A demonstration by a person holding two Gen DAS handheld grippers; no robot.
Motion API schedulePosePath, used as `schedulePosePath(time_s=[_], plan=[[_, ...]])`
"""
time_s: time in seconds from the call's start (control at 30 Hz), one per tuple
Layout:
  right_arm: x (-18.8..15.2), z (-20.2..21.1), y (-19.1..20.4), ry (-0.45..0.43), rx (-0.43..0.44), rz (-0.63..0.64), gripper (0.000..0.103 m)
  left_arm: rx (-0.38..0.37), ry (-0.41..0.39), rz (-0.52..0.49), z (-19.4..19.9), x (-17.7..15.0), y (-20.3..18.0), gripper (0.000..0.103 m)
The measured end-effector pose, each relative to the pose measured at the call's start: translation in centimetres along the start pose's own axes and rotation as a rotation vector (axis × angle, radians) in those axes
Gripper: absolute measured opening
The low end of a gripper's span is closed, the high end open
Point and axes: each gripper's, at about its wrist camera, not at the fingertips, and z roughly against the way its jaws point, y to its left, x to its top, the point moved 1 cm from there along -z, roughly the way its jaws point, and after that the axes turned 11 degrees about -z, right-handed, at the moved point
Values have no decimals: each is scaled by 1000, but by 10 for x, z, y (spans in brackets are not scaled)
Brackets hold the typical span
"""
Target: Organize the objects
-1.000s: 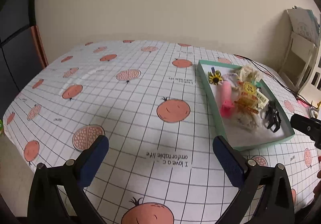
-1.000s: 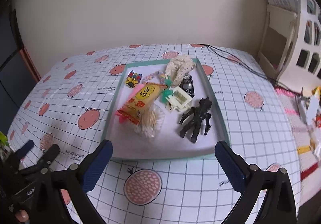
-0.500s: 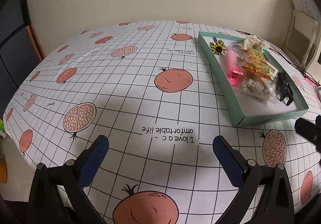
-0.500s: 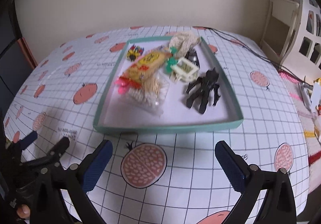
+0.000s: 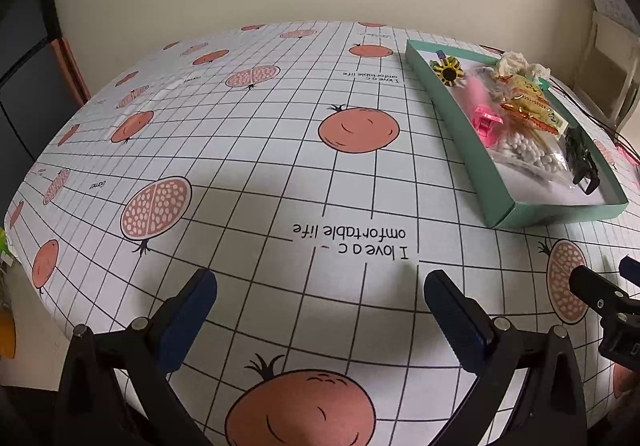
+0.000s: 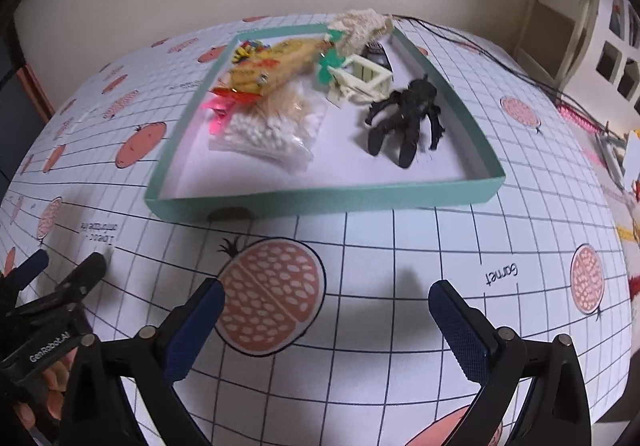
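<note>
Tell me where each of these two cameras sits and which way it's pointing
Left wrist: on the left gripper, looking across the pomegranate tablecloth; its open fingers show, the teal tray lies far right.
Right wrist: on the right gripper, facing the teal tray head-on; open fingers and a hand show.
Shared: the tray with its black figure, and each view catches the other gripper.

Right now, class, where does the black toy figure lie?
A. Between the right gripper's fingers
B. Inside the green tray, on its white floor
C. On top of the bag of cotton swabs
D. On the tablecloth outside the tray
B: the black toy figure lies on the white floor of the green tray, apart from the bag of cotton swabs; the right gripper is open and empty.
</note>
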Motion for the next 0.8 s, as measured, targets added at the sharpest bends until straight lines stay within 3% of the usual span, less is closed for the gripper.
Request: schedulePosePath(time_s=[0.8], plan=[[0, -11, -2, -39, -50, -16, 103, -25, 5, 53, -9, -1, 10, 103]])
